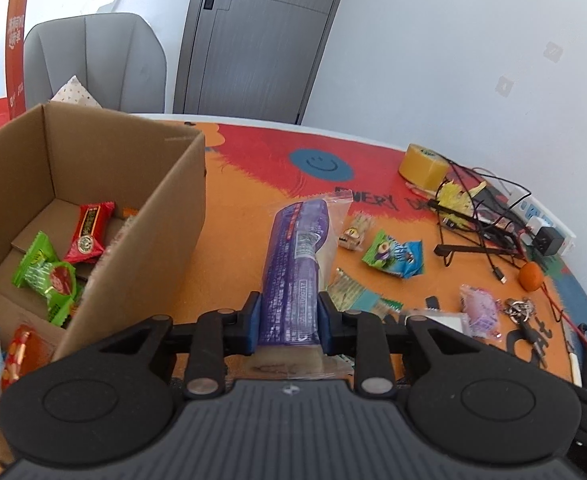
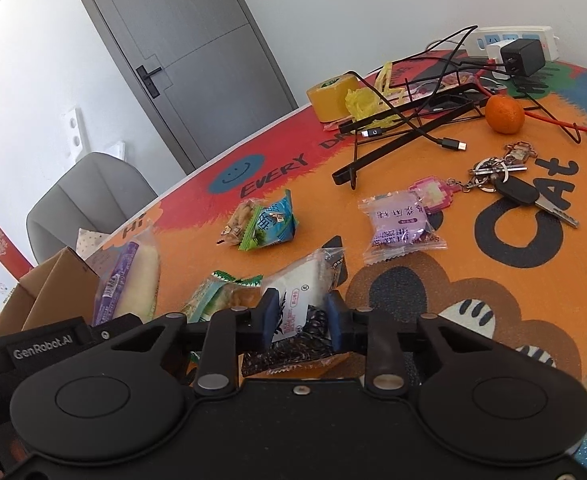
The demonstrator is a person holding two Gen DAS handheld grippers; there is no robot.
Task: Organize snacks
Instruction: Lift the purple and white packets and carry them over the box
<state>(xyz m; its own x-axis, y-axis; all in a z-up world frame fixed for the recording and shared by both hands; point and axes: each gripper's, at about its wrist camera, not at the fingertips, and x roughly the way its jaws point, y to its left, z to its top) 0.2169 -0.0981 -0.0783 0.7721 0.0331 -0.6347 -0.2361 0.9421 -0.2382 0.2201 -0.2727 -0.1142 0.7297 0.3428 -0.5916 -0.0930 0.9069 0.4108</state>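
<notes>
My left gripper (image 1: pixel 289 316) is shut on a long purple snack packet (image 1: pixel 295 268), held above the table just right of the open cardboard box (image 1: pixel 165 216). The box holds a red packet (image 1: pixel 89 232), green packets (image 1: pixel 47 276) and others. The purple packet also shows in the right wrist view (image 2: pixel 127 284). My right gripper (image 2: pixel 301 320) is shut on a white and black snack packet (image 2: pixel 301 308) low over the table. Loose on the table lie a green-blue packet (image 2: pixel 269 224), a nut packet (image 2: pixel 239 220), a lilac packet (image 2: pixel 401 224) and a green-edged packet (image 2: pixel 221 292).
A yellow tape roll (image 2: pixel 329 96), black stand and cables (image 2: pixel 413 116), power strip (image 2: pixel 513 40), tangerine (image 2: pixel 504 114) and keys (image 2: pixel 509 184) crowd the far right of the table. A grey chair (image 1: pixel 97 60) stands behind the box.
</notes>
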